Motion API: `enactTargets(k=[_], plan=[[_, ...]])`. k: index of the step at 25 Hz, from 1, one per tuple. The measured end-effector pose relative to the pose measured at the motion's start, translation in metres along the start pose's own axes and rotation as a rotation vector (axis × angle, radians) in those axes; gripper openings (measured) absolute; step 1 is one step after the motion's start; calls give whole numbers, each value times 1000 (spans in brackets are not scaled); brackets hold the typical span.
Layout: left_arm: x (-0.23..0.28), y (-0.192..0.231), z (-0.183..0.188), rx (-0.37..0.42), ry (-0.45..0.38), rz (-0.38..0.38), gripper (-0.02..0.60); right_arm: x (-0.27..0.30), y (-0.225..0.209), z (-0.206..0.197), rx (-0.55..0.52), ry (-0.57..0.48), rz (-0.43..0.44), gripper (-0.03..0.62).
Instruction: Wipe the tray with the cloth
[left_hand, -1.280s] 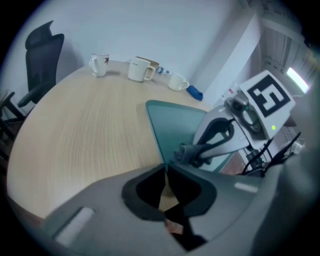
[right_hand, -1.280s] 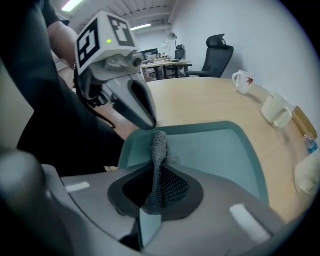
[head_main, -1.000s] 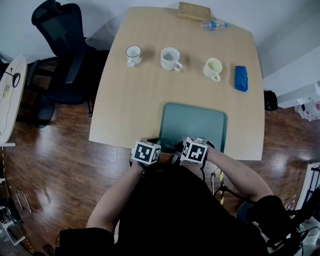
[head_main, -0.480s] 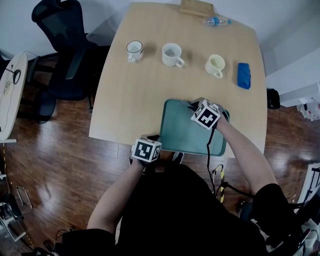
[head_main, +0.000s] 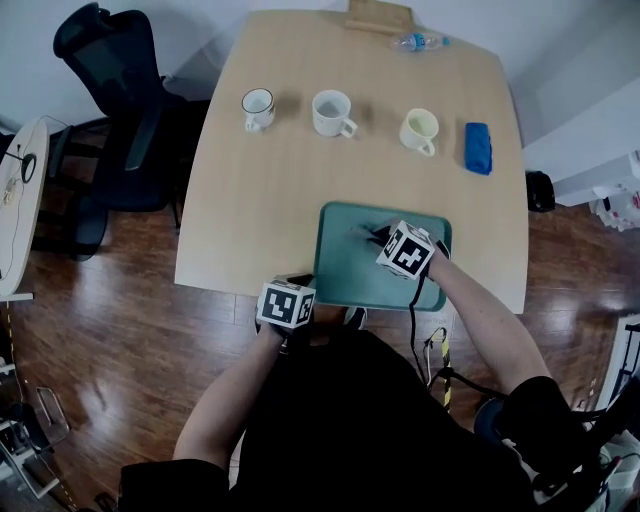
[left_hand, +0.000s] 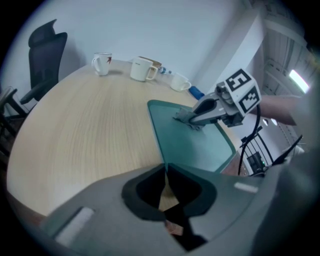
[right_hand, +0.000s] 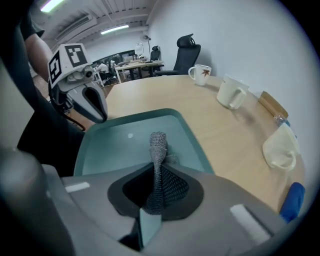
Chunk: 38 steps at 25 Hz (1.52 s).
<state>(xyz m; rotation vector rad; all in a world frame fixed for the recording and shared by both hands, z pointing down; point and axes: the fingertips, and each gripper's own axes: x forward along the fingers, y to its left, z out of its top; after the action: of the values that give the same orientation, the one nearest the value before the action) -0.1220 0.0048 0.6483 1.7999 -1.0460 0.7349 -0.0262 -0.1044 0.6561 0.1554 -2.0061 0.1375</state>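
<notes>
a: what has the right gripper (right_hand: 156, 172) got?
b: it's clamped on a grey knitted cloth (right_hand: 159, 145), bunched like a rope, its end on the smooth teal tray (right_hand: 115, 145).
a: and the tray's shape?
b: a rectangle with rounded corners and a raised rim, on the pale wood-grain table (right_hand: 220, 135). the left gripper (left_hand: 166, 172) is closed and empty.

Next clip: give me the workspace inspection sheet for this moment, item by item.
Surface: light wooden table.
Job's things: teal tray at the table's near edge; grey cloth trailing onto the tray.
Clutter: row of mugs at the far side, blue item beside them, bottle lying down, wooden block at the far edge.
Grippers: right gripper shut on the cloth, over the tray; left gripper shut, empty, at the near edge.
Cables: black cable hanging from the right gripper.
Surroundings: black office chair, wooden floor.
</notes>
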Motion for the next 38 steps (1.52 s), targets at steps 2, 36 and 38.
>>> enactTargets(k=[2, 36, 38], plan=[[0, 0, 0, 0, -3, -5, 21, -1, 21, -4, -11, -6, 42, 28], [0, 1, 2, -8, -14, 84, 23, -29, -76, -49, -46, 44, -165, 28], [6, 0, -3, -31, -7, 75, 26, -28, -67, -51, -43, 34, -141, 28]])
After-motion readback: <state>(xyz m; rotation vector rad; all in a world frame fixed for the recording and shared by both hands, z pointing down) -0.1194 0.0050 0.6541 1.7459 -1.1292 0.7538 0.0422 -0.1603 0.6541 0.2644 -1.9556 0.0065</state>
